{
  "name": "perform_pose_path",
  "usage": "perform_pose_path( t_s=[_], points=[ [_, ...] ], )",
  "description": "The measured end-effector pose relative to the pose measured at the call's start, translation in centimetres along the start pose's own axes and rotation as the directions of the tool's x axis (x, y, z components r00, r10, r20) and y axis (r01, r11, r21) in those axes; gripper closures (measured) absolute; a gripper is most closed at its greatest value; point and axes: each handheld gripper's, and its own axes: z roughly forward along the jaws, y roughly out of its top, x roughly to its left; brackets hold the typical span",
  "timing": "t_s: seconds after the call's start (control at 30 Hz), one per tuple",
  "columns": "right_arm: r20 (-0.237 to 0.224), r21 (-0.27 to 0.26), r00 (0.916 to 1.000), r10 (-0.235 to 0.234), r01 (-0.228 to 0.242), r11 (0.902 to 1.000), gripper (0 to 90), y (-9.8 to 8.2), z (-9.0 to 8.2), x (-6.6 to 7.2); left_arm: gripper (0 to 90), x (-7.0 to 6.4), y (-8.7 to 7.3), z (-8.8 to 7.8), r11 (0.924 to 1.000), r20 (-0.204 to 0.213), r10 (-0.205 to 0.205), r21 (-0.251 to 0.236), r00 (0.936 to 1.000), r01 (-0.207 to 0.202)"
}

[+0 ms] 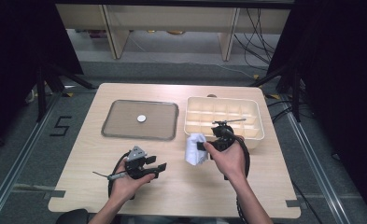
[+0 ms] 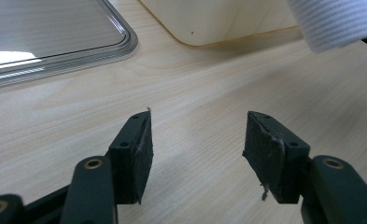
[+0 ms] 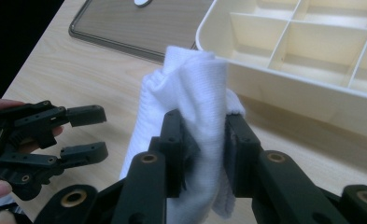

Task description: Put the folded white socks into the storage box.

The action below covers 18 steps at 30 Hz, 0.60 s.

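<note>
Right gripper is clamped on a bunched white cloth; the pads pinch a fold near its middle, so the rest hangs loose below the jaws. In the high view the cloth sits above the bench, just in front of the near left corner of the cream divider box. Held by a fold like this, it probably stays compact enough to drop into one cell.

Left gripper has its jaws wide apart with nothing between them, only bare wood under the pads. It rests toward the near edge of the bench, jaws pointing at the cloth, likely waiting to help.

Containers: the box's visible compartments look empty in the right gripper view. The clear flat tray, toward the far left of the bench, carries one small white disc near its centre.
</note>
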Motion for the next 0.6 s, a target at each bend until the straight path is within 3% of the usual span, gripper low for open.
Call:
perform_pose_path(
  t_s=[0.3, 0.33, 0.47, 0.5, 0.6],
  points=[
    [0.033, -0.007, 0.9994, -0.010, 0.010, 0.9999, 72.3, 1.2, -0.5, 0.3, 41.4, 0.1, 0.1, -0.2, 1.0000, -0.001, -0.004, -0.003, 1.0000, 0.004],
    [0.023, -0.040, 0.9996, -0.014, 0.015, 0.9991, 72.3, 1.2, -0.4, 0.3, 41.5, 0.1, 0.1, -0.2, 1.0000, -0.004, -0.004, -0.002, 1.0000, 0.004],
    [0.047, -0.020, 0.9985, -0.027, 0.027, 0.9994, 72.3, 1.9, -0.6, 0.2, 41.5, 0.1, 0.0, -0.1, 1.0000, -0.004, -0.001, -0.001, 1.0000, 0.001],
    [0.028, -0.032, 0.9994, -0.019, 0.020, 0.9993, 72.3, 1.9, -0.5, 0.3, 41.4, 0.1, 0.0, -0.1, 1.0000, -0.002, -0.002, -0.003, 1.0000, 0.002],
    [0.042, -0.057, 0.9988, -0.024, 0.026, 0.9980, 72.3, 2.3, -0.3, 0.3, 41.4, 0.1, 0.0, -0.1, 1.0000, -0.001, 0.002, 0.001, 1.0000, -0.002]
  ],
)
